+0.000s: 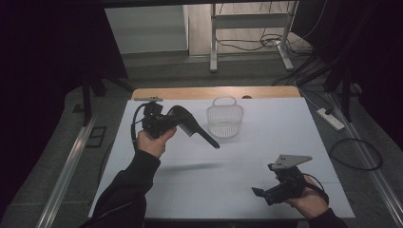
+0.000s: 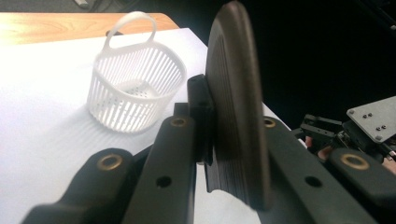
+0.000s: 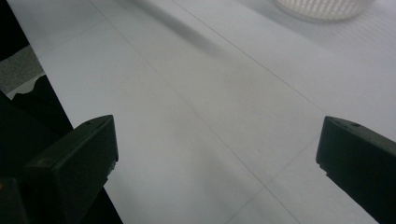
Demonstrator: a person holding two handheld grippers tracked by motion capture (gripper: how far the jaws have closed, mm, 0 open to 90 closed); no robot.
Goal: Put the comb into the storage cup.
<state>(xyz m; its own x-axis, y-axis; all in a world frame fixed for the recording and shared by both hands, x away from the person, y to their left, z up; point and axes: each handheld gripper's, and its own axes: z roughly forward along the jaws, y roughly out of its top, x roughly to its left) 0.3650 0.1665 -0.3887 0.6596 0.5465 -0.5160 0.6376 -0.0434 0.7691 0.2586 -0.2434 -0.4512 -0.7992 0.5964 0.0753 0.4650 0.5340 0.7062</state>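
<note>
- Table (image 1: 285,123): white top, wooden strip along its far edge.
- Basket (image 1: 225,118): white, slatted, loop handle, upright on the table near the far edge, about mid-width. The landmark for the rest.
- Brush (image 1: 192,126): black, with a long handle. It is held in the air just left of the basket, handle slanting down toward the near side of the basket and clear of it. Its shadow lies on the table nearer the person.
- Left gripper (image 1: 164,124): left of the basket, raised off the table. Jaws are clamped on the brush head, which stands edge-on between them in the left gripper view (image 2: 236,107).
- Right gripper (image 1: 266,194): well to the near-right of the basket, low over the table. Jaws are spread wide with nothing between them.
</note>
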